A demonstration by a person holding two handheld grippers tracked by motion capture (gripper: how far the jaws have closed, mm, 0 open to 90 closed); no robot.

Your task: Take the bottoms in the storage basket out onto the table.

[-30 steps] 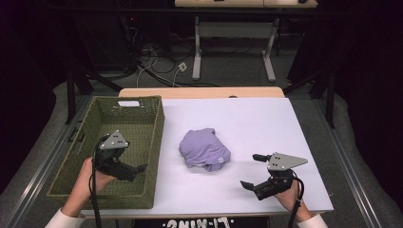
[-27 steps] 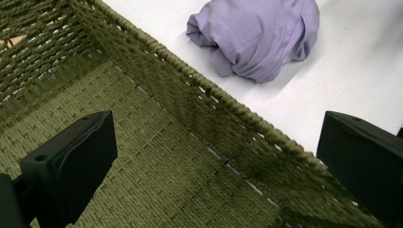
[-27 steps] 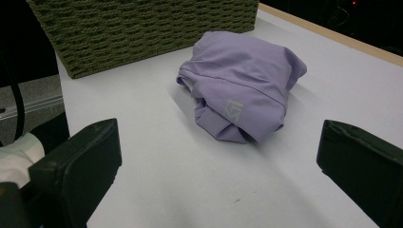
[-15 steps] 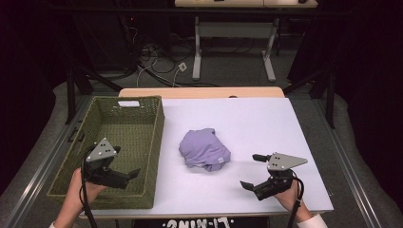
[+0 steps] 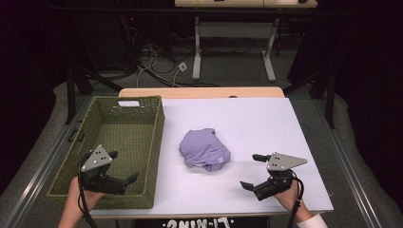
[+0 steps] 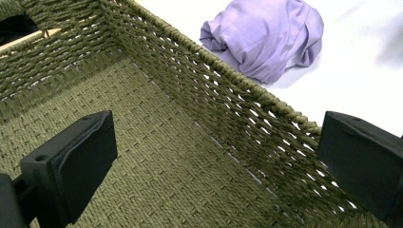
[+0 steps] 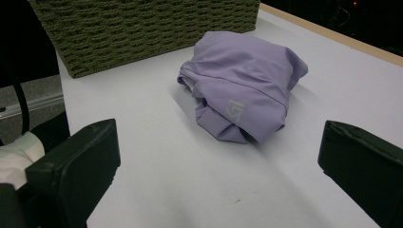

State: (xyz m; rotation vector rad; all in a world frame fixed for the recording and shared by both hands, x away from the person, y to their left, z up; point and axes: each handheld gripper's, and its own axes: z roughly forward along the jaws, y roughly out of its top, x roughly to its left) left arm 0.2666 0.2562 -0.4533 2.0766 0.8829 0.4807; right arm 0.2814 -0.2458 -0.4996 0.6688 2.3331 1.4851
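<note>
- Dark room; a white tabletop (image 5: 266, 123) with a wooden far edge. Beyond it at 12 o'clock, cables on the floor and the legs of another desk.
- Nearest, at 7 o'clock: left hand-held gripper (image 5: 124, 181), released, jaws spread wide with nothing between them. It hangs over the near end of the green woven basket (image 5: 157, 142), just inside the near rim. In the left gripper view the basket floor (image 6: 142, 180) lies bare between the jaws.
- At 5 o'clock: right hand-held gripper (image 5: 250, 172), also released, jaws wide and empty, low over the tabletop near the front edge, aimed toward the cloth.
- Centre of the tabletop: a crumpled lilac garment (image 5: 205, 149), lying loose in a bunched heap, apart from both grippers and just right of the basket's long wall. It is not yet in the basket.
- Far left, 10 to 11 o'clock: the basket's far end, with a small white tag (image 5: 128, 103) on its rim; too small to read.
- Risks, as judged: a grasp on one outer fold could let the heap unfurl and trail, catching on the basket's rim on the way over. Jaws driven too low would scrape the tabletop or push the heap away instead of pinching it. A drop near the rim could leave cloth draped over the wall.
- Markings: a small pale square logo on the garment (image 7: 235, 110), letters not legible. White lettering at the front edge of the tabletop (image 5: 196, 223), seen upside down; cannot read it reliably.
</note>
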